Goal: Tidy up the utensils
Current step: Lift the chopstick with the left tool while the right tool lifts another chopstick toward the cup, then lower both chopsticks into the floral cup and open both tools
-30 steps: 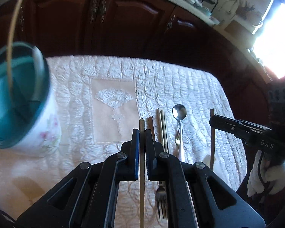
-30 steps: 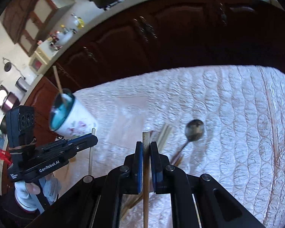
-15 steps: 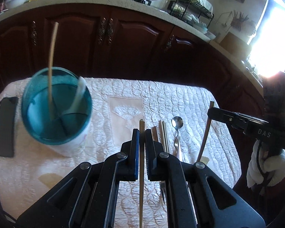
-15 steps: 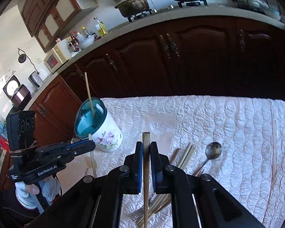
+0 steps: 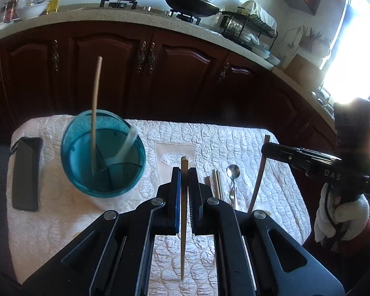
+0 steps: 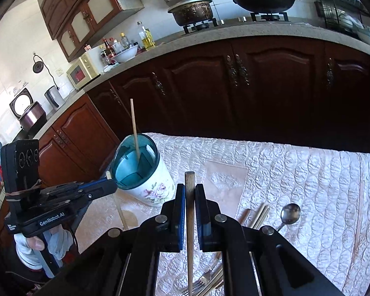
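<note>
My left gripper is shut on a pale chopstick, held above the cloth right of the utensil cup. The cup has a blue divided insert and holds one upright chopstick and a white spoon. My right gripper is shut on a brown chopstick; it also shows in the left wrist view. The cup stands to its left. Loose chopsticks, a metal spoon and a fork lie on the cloth below.
A white quilted cloth covers the small table. A black flat case lies at its left edge. A single chopstick lies near the right edge. Dark wooden cabinets stand behind the table.
Both grippers have risen and pulled back from the cloth with their chopsticks. The cup now sits lower and closer to the middle of both views.
</note>
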`<action>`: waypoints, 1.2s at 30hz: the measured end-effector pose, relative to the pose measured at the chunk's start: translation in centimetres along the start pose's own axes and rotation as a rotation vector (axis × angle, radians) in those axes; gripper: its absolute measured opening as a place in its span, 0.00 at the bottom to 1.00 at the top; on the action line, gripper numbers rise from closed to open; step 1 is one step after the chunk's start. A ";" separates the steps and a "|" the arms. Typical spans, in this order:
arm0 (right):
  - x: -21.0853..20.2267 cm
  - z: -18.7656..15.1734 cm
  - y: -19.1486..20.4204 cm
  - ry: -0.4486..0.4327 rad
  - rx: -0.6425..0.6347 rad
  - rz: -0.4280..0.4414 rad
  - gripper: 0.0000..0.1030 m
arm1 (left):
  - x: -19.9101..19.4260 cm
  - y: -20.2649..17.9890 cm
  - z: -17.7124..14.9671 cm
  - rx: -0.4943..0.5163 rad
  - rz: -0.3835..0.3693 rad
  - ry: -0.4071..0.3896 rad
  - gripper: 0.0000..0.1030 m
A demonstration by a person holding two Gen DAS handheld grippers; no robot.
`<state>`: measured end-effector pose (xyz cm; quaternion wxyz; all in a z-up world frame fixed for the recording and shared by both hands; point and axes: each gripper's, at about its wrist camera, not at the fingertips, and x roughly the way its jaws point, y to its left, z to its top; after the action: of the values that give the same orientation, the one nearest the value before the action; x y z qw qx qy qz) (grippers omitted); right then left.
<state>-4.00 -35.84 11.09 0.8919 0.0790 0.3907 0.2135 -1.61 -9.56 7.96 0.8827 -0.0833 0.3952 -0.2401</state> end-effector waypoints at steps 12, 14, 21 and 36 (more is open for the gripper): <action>-0.4 1.8 1.5 -0.034 -0.016 0.032 0.07 | -4.1 2.6 1.9 -0.043 -0.013 -0.049 0.04; -0.8 2.8 2.0 -0.048 -0.020 0.054 0.07 | -5.4 3.1 2.8 -0.060 -0.027 -0.066 0.04; -3.2 7.6 4.5 -0.143 -0.037 0.143 0.07 | -10.5 4.6 7.7 -0.072 0.009 -0.202 0.04; 3.6 14.4 10.3 -0.210 -0.106 0.063 0.07 | -6.9 9.7 11.1 -0.069 0.271 -0.330 0.04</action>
<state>5.42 -24.62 21.74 0.9237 0.0658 0.2806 0.2523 6.12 1.82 16.68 0.9563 -0.0975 0.2608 -0.0888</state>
